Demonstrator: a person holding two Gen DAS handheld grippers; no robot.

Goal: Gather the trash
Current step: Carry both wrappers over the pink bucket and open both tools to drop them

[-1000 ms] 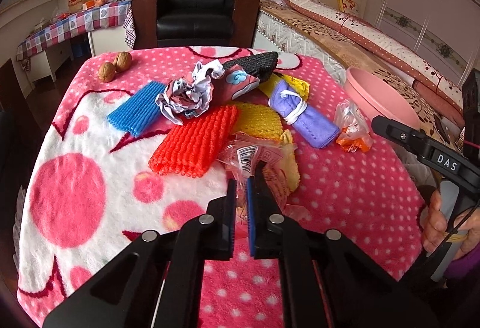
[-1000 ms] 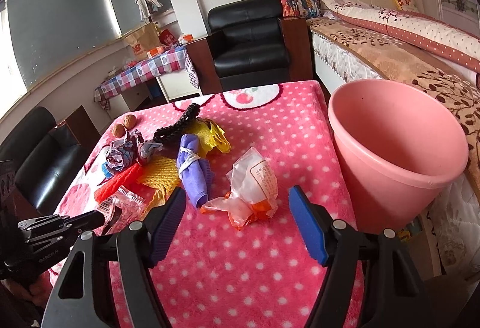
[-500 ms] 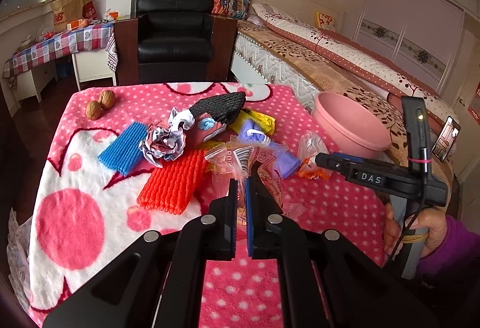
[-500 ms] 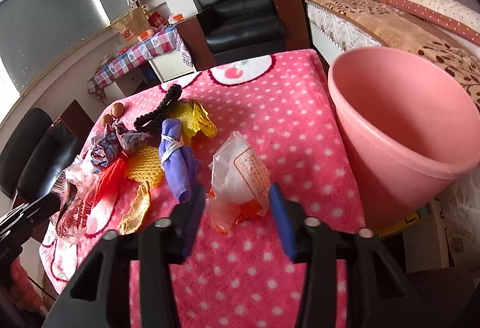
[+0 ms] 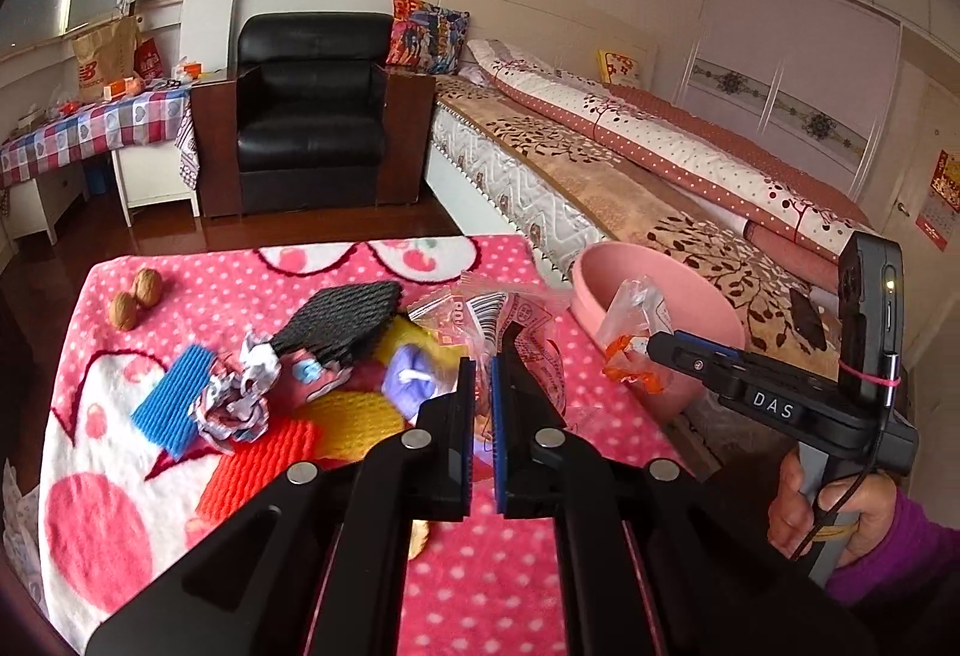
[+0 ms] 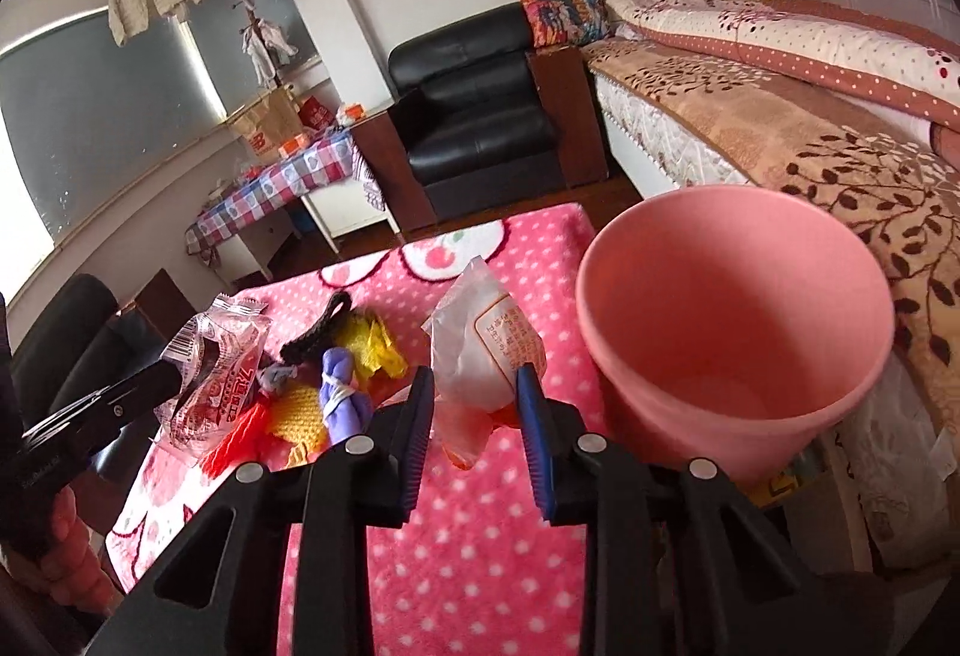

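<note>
My left gripper [image 5: 482, 375] is shut on a clear red-printed snack wrapper [image 5: 516, 323], lifted above the pink dotted tablecloth [image 5: 480, 584]; the wrapper also shows in the right wrist view [image 6: 216, 356]. My right gripper [image 6: 471, 392] is shut on a clear plastic bag with orange bits [image 6: 483, 350], held up just left of the pink bucket [image 6: 732, 332]. From the left wrist view the bag [image 5: 636, 320] hangs in front of the bucket [image 5: 702, 296].
Foam nets in blue [image 5: 174, 398], red [image 5: 258, 464], yellow [image 5: 354, 422] and black [image 5: 348, 314], crumpled paper [image 5: 240, 392], a purple cloth [image 6: 342, 398] and two walnuts [image 5: 135, 296] lie on the table. A bed [image 6: 780, 116] and black armchair [image 5: 312, 128] stand behind.
My right gripper closed on the plastic bag and lifted it toward the bucket. My left gripper rose higher with the wrapper in it.
</note>
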